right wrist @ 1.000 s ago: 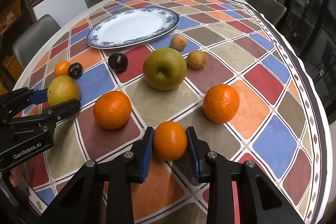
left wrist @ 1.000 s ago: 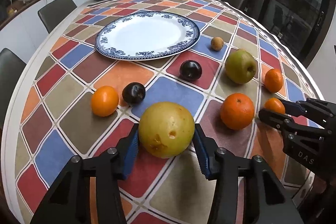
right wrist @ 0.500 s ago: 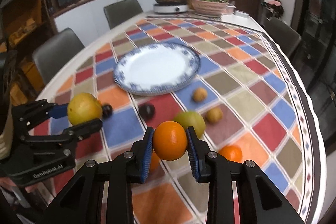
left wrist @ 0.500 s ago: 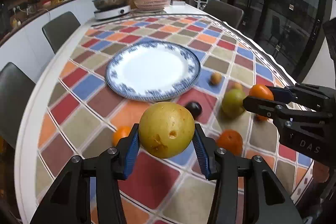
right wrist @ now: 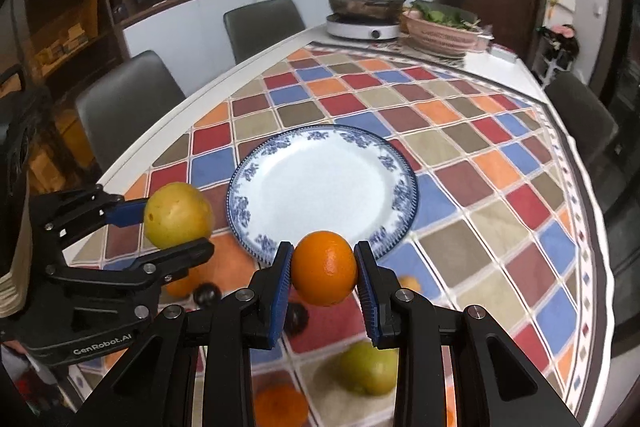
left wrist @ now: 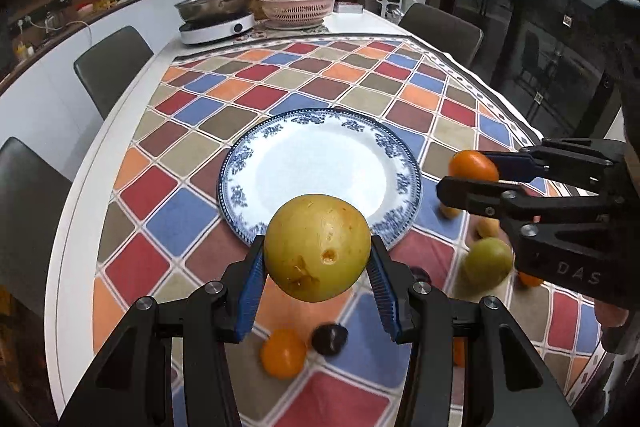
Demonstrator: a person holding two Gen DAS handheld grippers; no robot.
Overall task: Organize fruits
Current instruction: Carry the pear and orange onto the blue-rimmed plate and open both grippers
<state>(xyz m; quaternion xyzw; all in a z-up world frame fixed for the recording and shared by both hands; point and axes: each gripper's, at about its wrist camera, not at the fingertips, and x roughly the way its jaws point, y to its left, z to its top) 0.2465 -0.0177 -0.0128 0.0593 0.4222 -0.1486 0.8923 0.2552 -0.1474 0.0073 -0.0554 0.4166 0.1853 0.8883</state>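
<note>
The left gripper (left wrist: pixel 317 281) is clenched on a large yellow fruit (left wrist: pixel 317 247), its blue pads pressed against both sides, and the fruit hangs in the air above the near rim of the blue-and-white plate (left wrist: pixel 320 171). The right gripper (right wrist: pixel 323 277) grasps an orange (right wrist: pixel 324 268) in the same way, blue pads tight on both flanks, also lifted off the tabletop and seen over the plate's near rim. In the left wrist view the right gripper shows at the right edge with its orange raised clear of the cloth; in the right wrist view the left gripper shows at the left edge with the yellow fruit just beside the plate's left rim.

The plate is bare and sits around the middle of the checkered tablecloth (left wrist: pixel 248 95). Below the grippers, toward the near edge of the tabletop, the remaining fruit lies blurred: a green apple (left wrist: pixel 488 261), a small orange fruit (left wrist: pixel 283 353) touching or just beside a dark plum (left wrist: pixel 329 338), and a few small brownish fruits near the plate's right rim.

At the far end of the tabletop stand a metal pan on a white cooker (left wrist: pixel 218 23) and a pink basket of greens (left wrist: pixel 298 9). Grey chairs (left wrist: pixel 112 67) line the left edge.
</note>
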